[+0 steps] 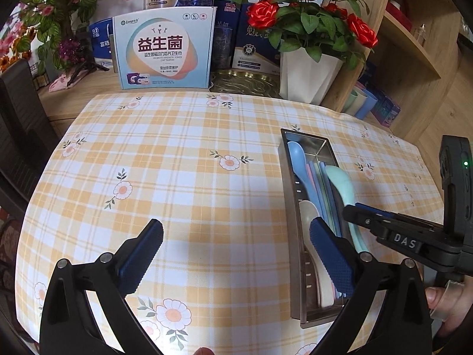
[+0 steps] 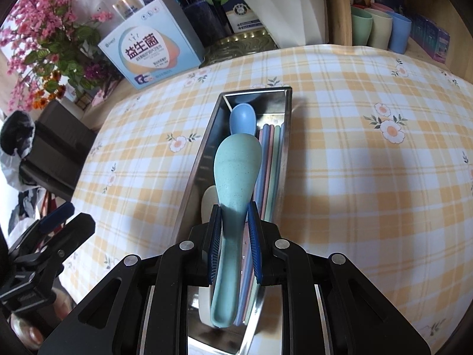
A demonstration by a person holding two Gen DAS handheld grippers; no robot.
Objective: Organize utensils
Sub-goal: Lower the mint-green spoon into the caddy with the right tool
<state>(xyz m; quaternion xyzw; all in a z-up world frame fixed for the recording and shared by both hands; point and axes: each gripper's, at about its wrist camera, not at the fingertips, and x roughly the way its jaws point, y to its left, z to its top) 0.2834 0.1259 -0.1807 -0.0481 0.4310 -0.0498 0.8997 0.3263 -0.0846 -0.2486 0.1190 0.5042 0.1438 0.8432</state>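
Note:
A long steel utensil tray (image 1: 288, 207) (image 2: 204, 151) lies on the checked tablecloth. It holds a blue spoon (image 1: 297, 155) (image 2: 243, 119), a cream spoon (image 1: 309, 210) (image 2: 208, 199) and several pastel chopsticks (image 1: 320, 183) (image 2: 270, 159). My right gripper (image 2: 234, 216) (image 1: 354, 208) is over the tray's near half, its pads against the handle of a teal spoon (image 2: 236, 165) (image 1: 341, 180) whose bowl points to the far end. My left gripper (image 1: 236, 236) is open and empty over the cloth, left of the tray.
A printed box (image 1: 164, 47), other boxes, a white vase of red roses (image 1: 307, 77) and pink flowers (image 1: 53, 29) stand along the table's far edge. Pastel cups (image 2: 381, 28) stand at the far right. A dark chair (image 1: 20, 136) is at the left.

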